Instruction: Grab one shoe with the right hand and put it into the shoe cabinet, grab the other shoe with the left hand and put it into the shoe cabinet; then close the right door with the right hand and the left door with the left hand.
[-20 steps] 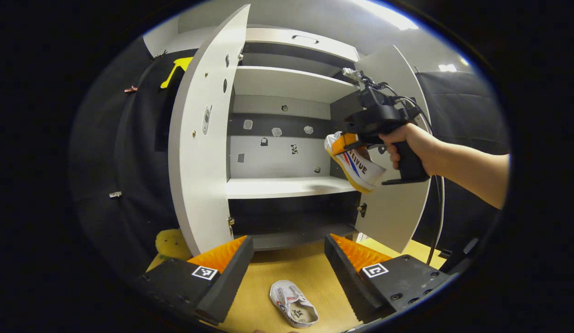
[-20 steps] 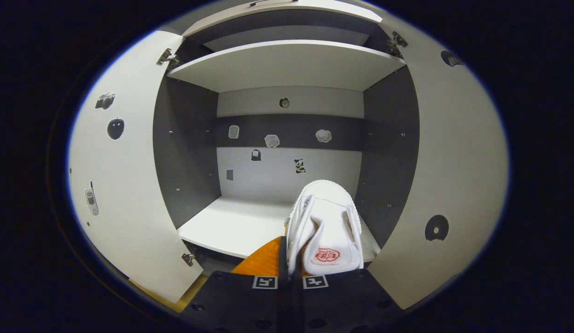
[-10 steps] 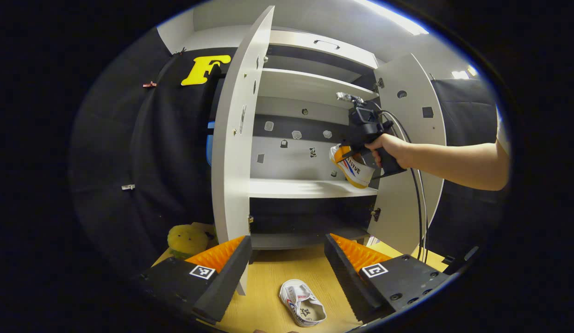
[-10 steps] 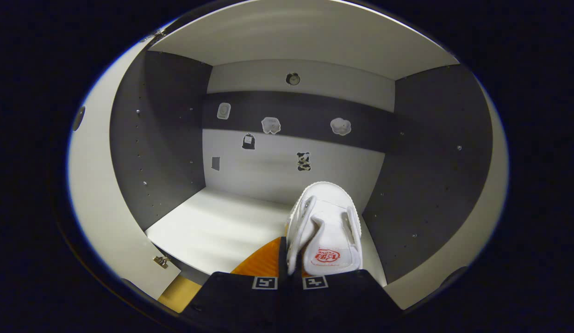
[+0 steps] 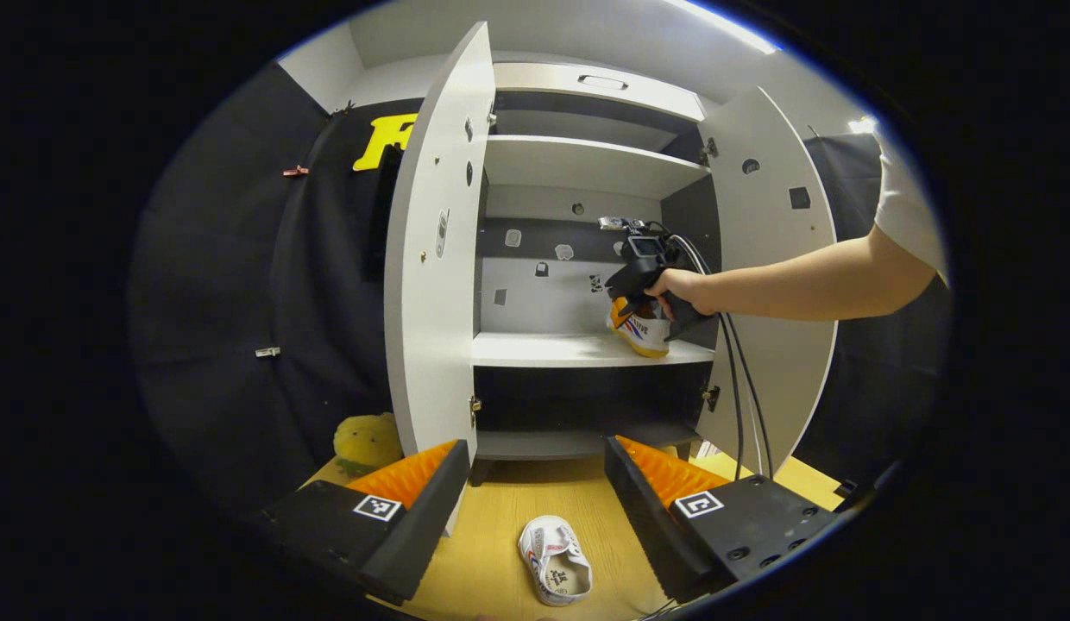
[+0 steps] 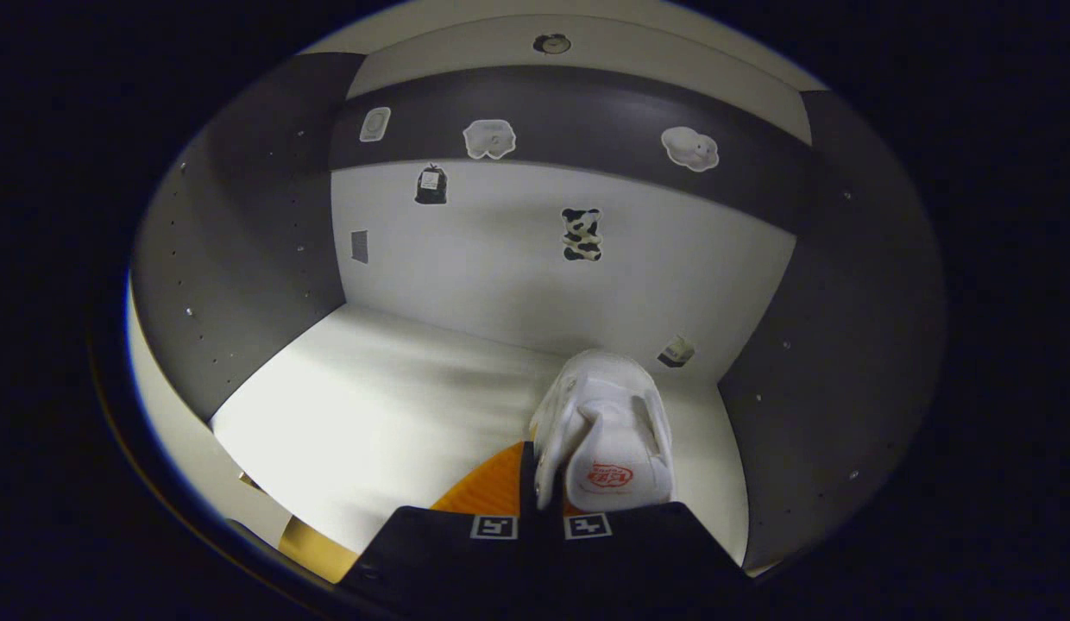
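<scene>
The white shoe cabinet [image 5: 587,155] stands with its left door [image 5: 431,259] and right door [image 5: 772,259] both swung open. In the right gripper view my right gripper [image 6: 535,470] is shut on the side wall of a white shoe [image 6: 606,431], toe pointing inward, low over the right end of the middle shelf [image 6: 397,414]. The left gripper view shows a hand holding that gripper [image 5: 643,267] inside the cabinet, the shoe [image 5: 643,328] tilted right at shelf level. My left gripper [image 5: 535,457] hangs open above the other white shoe [image 5: 554,559], which lies on the wooden floor [image 5: 500,509].
A yellow plush toy [image 5: 367,440] sits on the floor left of the cabinet, behind the left door. Black cables [image 5: 742,379] hang from the right gripper in front of the right door. The cabinet has a higher shelf [image 5: 587,159] and a dark bottom compartment [image 5: 587,405].
The right gripper has carried its shoe forward and down, from the cabinet's opening deep into the middle compartment. The left gripper has drawn back slightly and stays open over the floor shoe.
</scene>
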